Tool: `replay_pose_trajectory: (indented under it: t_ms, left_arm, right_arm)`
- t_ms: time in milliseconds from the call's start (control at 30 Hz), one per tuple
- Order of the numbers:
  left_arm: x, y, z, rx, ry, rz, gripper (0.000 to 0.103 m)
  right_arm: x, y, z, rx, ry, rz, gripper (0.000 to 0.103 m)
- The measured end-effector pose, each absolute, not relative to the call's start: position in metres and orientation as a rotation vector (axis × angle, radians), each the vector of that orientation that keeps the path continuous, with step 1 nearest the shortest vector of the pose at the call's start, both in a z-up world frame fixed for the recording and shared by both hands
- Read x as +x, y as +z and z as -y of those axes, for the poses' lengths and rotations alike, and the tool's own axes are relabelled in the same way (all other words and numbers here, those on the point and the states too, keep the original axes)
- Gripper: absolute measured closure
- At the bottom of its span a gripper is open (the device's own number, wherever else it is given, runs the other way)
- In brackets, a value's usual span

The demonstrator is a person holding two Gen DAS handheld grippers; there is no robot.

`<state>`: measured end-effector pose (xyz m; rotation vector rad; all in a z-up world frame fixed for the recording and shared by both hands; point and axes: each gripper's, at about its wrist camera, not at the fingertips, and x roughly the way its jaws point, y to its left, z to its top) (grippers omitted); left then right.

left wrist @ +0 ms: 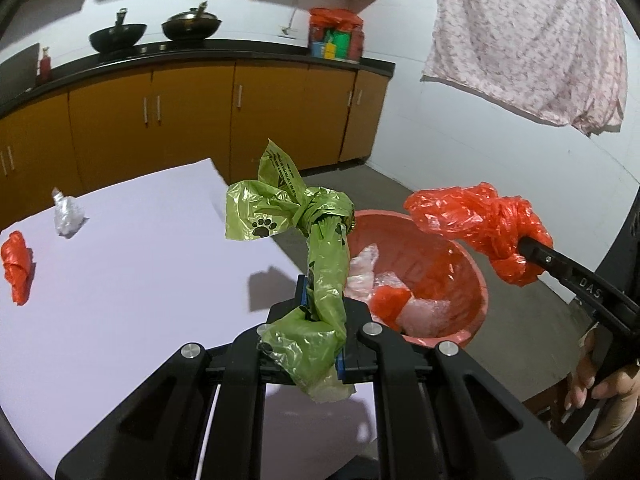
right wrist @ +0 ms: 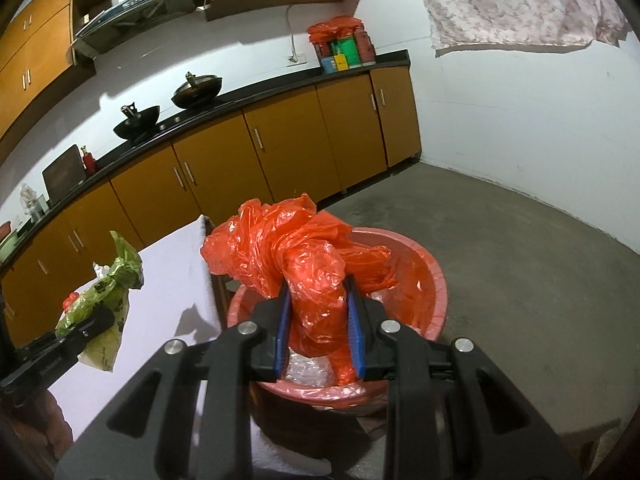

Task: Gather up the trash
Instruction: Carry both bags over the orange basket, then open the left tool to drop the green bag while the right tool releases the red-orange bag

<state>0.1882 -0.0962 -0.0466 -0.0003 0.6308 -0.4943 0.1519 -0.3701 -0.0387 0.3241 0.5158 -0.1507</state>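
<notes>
A crumpled red bag scrap (left wrist: 16, 268) lies at the table's (left wrist: 140, 280) left edge. The left gripper (left wrist: 322, 300) pinches a knotted, crinkly green bag (left wrist: 324, 276) upright. The right gripper (right wrist: 319, 304) clamps a knotted red bag (right wrist: 296, 256) over the round pink basin (right wrist: 436, 280).

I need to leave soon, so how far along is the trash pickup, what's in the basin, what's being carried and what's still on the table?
Done: some red and clear plastic already lies in the pink basin. In hand: the left gripper holds a knotted green bag, the right gripper holds a red bag above the basin. Left: a red bag scrap and a clear plastic wad on the white table.
</notes>
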Motion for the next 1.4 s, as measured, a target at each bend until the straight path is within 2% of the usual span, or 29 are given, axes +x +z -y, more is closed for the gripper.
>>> replay_pose_trajectory:
  t_ms: [833,1300,1400]
  left_arm:
    - [0.214,-0.069,0.174,0.083,-0.615,-0.684,0.092]
    - [0.23,-0.079,0.192,0.114,-0.644,-0.709,0.092]
    - [0.233,-0.081,0.197,0.118,-0.65,-0.716,0.092]
  right_arm:
    - [0.176,-0.057,0.385,0.396,-0.273,-0.518,0.078]
    - [0.195,-0.067,0.39,0.415,-0.287,-0.526,0.078]
    - [0.198,-0.068,0.392,0.422,-0.292,-0.525,0.075]
